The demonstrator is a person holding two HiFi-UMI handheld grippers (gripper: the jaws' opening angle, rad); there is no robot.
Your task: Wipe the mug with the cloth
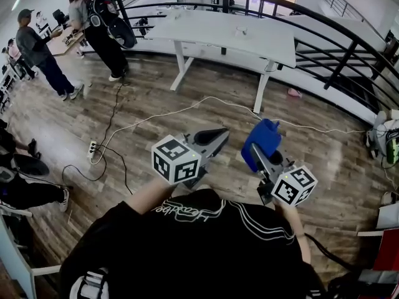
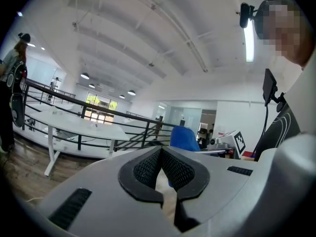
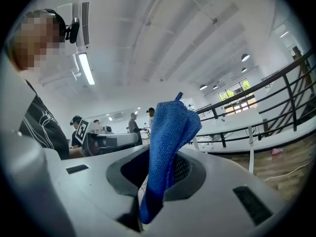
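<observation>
No mug shows in any view. In the head view both grippers are held up in front of the person's chest, pointing away over the wooden floor. My right gripper [image 1: 257, 156] is shut on a blue cloth [image 1: 262, 138]. The blue cloth [image 3: 170, 127] stands up in a bunch from between the jaws of my right gripper [image 3: 165, 168]. My left gripper [image 1: 215, 137] is shut with nothing in it, and in the left gripper view the ribbed pads of my left gripper [image 2: 161, 154] meet. The cloth [image 2: 183, 138] shows just beyond them.
A white table [image 1: 230, 33] stands ahead by a curved black railing [image 1: 324, 27]. Cables [image 1: 118, 126] and a power strip [image 1: 92, 149] lie on the wooden floor. Two people [image 1: 37, 48] stand at the far left, and others sit at the left edge.
</observation>
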